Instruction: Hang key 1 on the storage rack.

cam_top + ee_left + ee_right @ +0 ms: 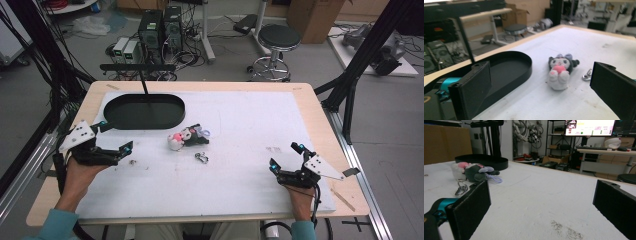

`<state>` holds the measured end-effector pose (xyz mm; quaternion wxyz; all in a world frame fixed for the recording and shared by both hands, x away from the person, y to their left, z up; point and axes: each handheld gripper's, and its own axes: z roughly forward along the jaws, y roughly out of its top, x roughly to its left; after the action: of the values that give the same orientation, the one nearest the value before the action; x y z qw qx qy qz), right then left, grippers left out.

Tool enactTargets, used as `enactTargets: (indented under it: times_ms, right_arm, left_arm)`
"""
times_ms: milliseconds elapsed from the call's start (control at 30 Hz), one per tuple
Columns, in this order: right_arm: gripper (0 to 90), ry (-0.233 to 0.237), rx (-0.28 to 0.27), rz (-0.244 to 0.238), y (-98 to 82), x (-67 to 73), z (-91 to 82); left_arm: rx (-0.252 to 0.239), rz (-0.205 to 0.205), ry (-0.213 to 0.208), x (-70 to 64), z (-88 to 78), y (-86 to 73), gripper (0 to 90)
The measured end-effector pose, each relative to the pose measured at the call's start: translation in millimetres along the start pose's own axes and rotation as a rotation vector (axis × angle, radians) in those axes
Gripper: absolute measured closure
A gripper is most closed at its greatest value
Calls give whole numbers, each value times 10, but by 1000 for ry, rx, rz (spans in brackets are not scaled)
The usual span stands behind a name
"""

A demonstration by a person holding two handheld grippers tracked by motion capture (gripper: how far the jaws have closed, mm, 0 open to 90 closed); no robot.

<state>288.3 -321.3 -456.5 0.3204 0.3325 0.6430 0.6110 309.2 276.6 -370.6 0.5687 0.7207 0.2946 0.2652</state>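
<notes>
Hand-held gripper [541, 207] jaws wide apart at bottom of frame over white bench [544, 195]; plush toy [472, 172] with metal clasp [461, 188] at left, black tray [482, 160] behind

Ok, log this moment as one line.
left claw open, near tray | right claw open, empty | plush toy lying beside tray, untouched

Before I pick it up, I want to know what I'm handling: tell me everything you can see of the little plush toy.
The plush toy is a small soft figure, dark grey and white, holding something pink at its chest, with a lilac bow and cord loop. It lies on its back on the white table cover, just right of the black oval tray. A metal clasp lies beside it. Neither gripper touches it.
</notes>
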Motion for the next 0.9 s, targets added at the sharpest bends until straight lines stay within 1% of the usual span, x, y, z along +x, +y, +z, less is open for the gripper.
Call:
enactTargets:
  times_ms: [100, 167, 200, 233, 267, 367, 400, 433, 500, 567, 600, 633, 667, 700, 767, 900]
  right_arm:
    - [6, 1, -1, -3, 0, 0, -1]
    - [6, 2, -1, -4, -1, -1, -1]
    - [6, 0, 2, -1, 0, 1, -2]
    - [6, 0, 2, -1, 0, 1, -2]
    - [6, 0, 2, -1, 0, 2, -2]
    - [6, 0, 2, -1, 0, 2, -2]
    - [6, 0, 2, -3, 0, 2, -3]
    - [6, 0, 2, -3, 0, 2, -3]
    - [6, 1, -1, -1, 0, 2, -3]
    - [6, 1, -1, 3, 0, 2, -4]
    - [6, 0, -6, -1, 0, 0, -2]
    - [6, 0, -3, 0, -1, 3, -5]
    - [6, 0, -4, 2, -1, 4, -6]
    - [6, -1, -6, -3, -1, 0, -6]
    - [6, -2, -7, -3, -1, 0, -6]
    - [6, -1, -6, -1, -1, 0, -7]
  left_arm:
    - [30, 12, -33, -7, 105, 83, 44]
    - [53, 13, -54, -9, 169, 132, 44]
    - [92, 29, -72, -17, 255, 205, 44]
    - [109, 39, -76, -17, 290, 240, 44]
    - [109, 39, -76, -17, 290, 240, 44]
    - [146, 51, -92, -3, 401, 327, 44]
    - [182, 44, -128, -6, 499, 372, 44]
    - [182, 44, -128, -6, 499, 372, 44]
    - [216, 72, -144, -24, 580, 412, 44]
    - [240, 86, -153, -39, 649, 446, 44]
    - [261, 84, -169, -44, 717, 478, 44]
    - [277, 86, -170, -47, 748, 495, 44]
    - [277, 86, -170, -47, 748, 495, 44]
    - [291, 89, -172, -53, 780, 509, 44]
    - [317, 101, -177, -64, 848, 539, 44]
    - [364, 90, -196, -65, 966, 583, 44]
